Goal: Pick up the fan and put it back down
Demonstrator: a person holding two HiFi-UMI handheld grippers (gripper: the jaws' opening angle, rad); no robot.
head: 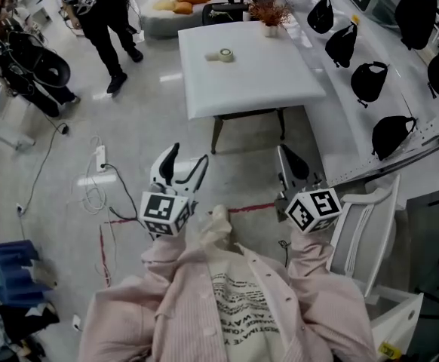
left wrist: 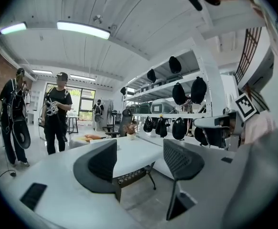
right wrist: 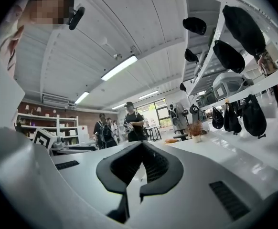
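I can make out no fan in any view. My left gripper (head: 183, 166) is held over the floor in front of me, short of the white table (head: 280, 81). In the left gripper view the left gripper (left wrist: 141, 163) stands wide open with nothing between its black pads. My right gripper (head: 292, 169) hangs level beside it, also over the floor. The right gripper view shows the right gripper (right wrist: 142, 143) with fingertips meeting, shut on nothing. On the table lie a small roll (head: 222, 54) and a potted dry plant (head: 269, 15).
Black bags (head: 369, 81) hang along white shelving on the right. A white chair (head: 364, 232) stands close to my right arm. A person in black (head: 108, 21) stands at the far left. A power strip with cables (head: 99, 161) and red floor tape (head: 246, 209) lie below me.
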